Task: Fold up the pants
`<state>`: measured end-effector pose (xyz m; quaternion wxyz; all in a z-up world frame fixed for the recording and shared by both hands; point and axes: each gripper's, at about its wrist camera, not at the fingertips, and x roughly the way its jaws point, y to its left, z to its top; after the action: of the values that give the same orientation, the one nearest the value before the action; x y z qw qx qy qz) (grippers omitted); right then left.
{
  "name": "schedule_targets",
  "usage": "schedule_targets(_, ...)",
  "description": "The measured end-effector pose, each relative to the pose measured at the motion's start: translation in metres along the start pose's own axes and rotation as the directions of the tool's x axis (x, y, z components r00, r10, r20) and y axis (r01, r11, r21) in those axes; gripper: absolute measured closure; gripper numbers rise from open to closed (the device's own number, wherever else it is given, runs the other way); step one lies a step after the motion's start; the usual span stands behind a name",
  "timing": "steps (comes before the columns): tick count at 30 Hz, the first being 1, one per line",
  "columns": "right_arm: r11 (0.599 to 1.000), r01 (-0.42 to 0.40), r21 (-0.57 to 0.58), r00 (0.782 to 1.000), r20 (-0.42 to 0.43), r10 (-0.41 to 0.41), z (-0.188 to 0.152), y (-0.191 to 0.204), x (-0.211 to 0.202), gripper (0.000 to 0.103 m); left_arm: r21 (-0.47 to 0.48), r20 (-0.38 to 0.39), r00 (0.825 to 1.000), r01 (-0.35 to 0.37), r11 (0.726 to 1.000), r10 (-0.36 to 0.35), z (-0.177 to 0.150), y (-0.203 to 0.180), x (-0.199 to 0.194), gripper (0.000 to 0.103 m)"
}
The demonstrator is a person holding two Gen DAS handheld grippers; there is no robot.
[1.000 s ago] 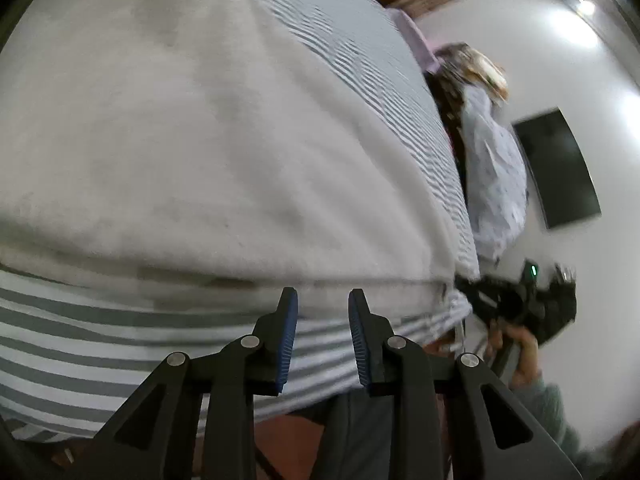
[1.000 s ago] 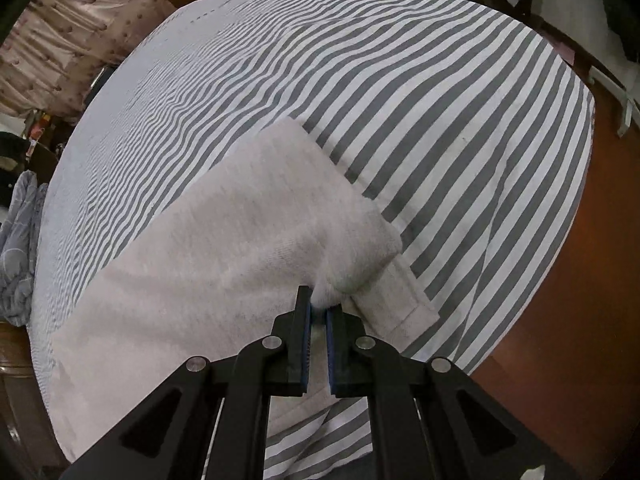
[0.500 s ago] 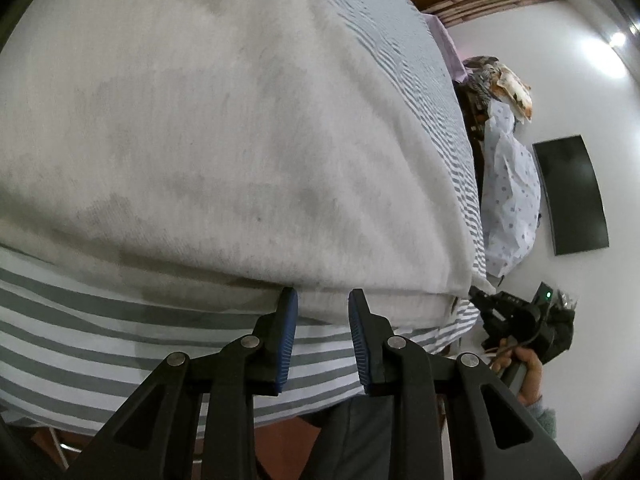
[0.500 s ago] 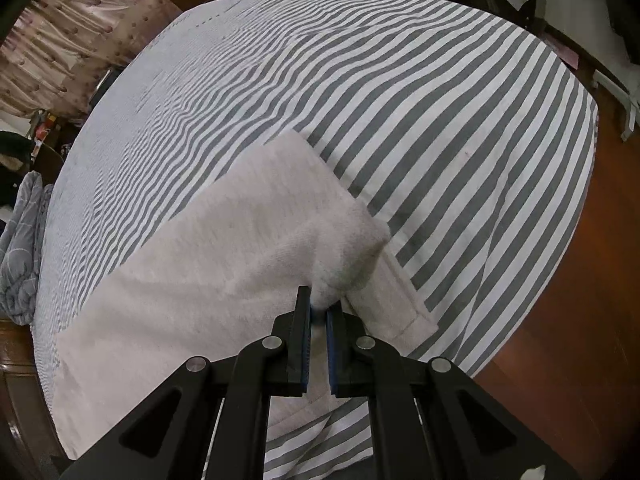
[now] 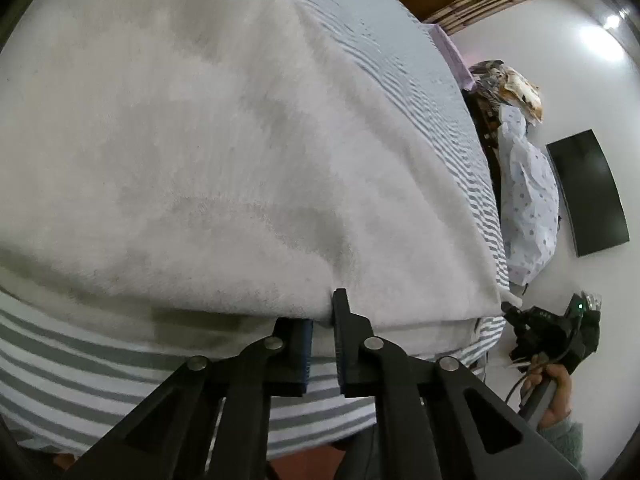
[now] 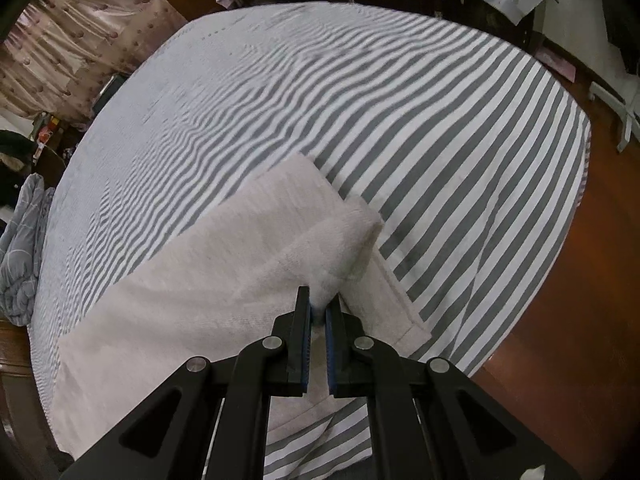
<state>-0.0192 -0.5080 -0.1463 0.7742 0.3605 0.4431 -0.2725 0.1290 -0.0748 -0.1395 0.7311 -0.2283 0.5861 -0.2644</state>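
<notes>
The pants (image 5: 208, 168) are off-white fleece, laid on a grey-and-white striped bed (image 5: 120, 376). In the left wrist view the left gripper (image 5: 322, 320) sits at the near edge of the cloth, jaws narrowed with the fabric edge between them. In the right wrist view the pants (image 6: 208, 280) run from the lower left toward the middle of the bed (image 6: 440, 160). The right gripper (image 6: 318, 312) is shut on a raised fold of the pants, lifted over a flat lower layer.
The right gripper and the hand holding it (image 5: 556, 344) show at the bed's corner in the left wrist view. A dark TV (image 5: 588, 192) hangs on the white wall. Wooden floor (image 6: 560, 340) lies right of the bed. A grey blanket (image 6: 20, 248) lies at the left.
The left gripper has moved forward onto the near edge of the pants and closed from open. The right gripper keeps its hold and has lifted the fold slightly.
</notes>
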Motion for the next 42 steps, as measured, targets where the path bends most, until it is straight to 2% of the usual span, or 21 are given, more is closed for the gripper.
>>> schedule_targets(5,1.000,-0.022,0.019,1.000,0.012,0.022,-0.006,-0.006,-0.020,0.099,0.066,0.023,1.000,-0.010,0.998,0.008,-0.006,-0.008,-0.027,0.095)
schedule_targets(10,1.000,-0.001,0.025,1.000,0.003,0.001,-0.027,-0.019,-0.028,0.099,0.113,-0.020,0.998,-0.057,0.992,0.059,-0.017,-0.001,-0.026,0.099)
schedule_targets(13,0.999,0.023,0.043,0.999,-0.029,-0.022,-0.042,-0.030,-0.019,0.099,0.093,-0.051,0.996,-0.069,0.993,0.074,-0.024,0.008,-0.018,0.099)
schedule_targets(16,0.998,0.034,0.050,0.999,-0.043,-0.032,-0.051,-0.035,-0.017,0.099,0.086,-0.043,0.998,-0.047,0.995,0.051,-0.027,0.009,-0.020,0.099)
schedule_targets(22,0.996,0.093,-0.015,0.995,0.035,-0.092,-0.046,-0.031,-0.033,0.099,0.151,-0.020,0.999,0.051,0.987,-0.049,-0.023,-0.011,-0.036,0.099)
schedule_targets(26,0.988,0.152,-0.025,0.988,0.004,-0.152,-0.054,-0.036,-0.017,0.099,0.198,-0.016,0.999,0.044,0.979,-0.042,-0.022,-0.016,-0.037,0.099)
schedule_targets(28,0.982,0.184,-0.039,0.982,-0.033,-0.185,-0.057,-0.035,0.002,0.099,0.224,-0.007,1.000,0.006,0.974,-0.005,-0.020,-0.017,-0.034,0.099)
schedule_targets(30,0.982,0.187,-0.014,0.980,-0.071,-0.187,-0.059,-0.041,0.014,0.098,0.260,0.037,0.998,-0.059,0.964,0.051,-0.016,-0.019,-0.034,0.099)
schedule_targets(33,0.980,0.198,-0.030,0.976,-0.084,-0.200,-0.060,-0.040,0.022,0.097,0.279,0.086,0.987,-0.152,0.948,0.133,-0.011,-0.016,-0.030,0.098)
schedule_targets(34,0.978,0.205,-0.040,0.975,-0.084,-0.208,-0.060,-0.039,0.022,0.095,0.284,0.084,0.982,-0.189,0.940,0.172,-0.011,-0.014,-0.025,0.098)
schedule_targets(36,0.977,0.210,-0.035,0.972,-0.099,-0.213,-0.059,-0.042,0.019,0.088,0.287,0.013,0.965,-0.254,0.923,0.262,-0.015,-0.002,-0.006,0.098)
schedule_targets(37,0.977,0.214,-0.020,0.971,-0.101,-0.215,-0.060,-0.043,0.015,0.085,0.285,0.006,0.964,-0.256,0.923,0.266,-0.017,0.001,-0.003,0.098)
schedule_targets(38,0.976,0.219,-0.011,0.970,-0.102,-0.219,-0.058,-0.044,0.011,0.080,0.297,0.036,0.966,-0.255,0.920,0.256,-0.022,0.001,-0.006,0.098)
schedule_targets(40,0.971,0.237,0.000,0.968,-0.081,-0.237,-0.053,-0.046,-0.003,0.080,0.340,0.034,0.958,-0.280,0.898,0.286,-0.025,-0.004,-0.006,0.098)
schedule_targets(42,0.966,0.260,-0.005,0.965,-0.047,-0.260,-0.049,-0.042,-0.018,0.080,0.347,0.021,0.953,-0.292,0.891,0.304,-0.027,-0.006,-0.006,0.098)
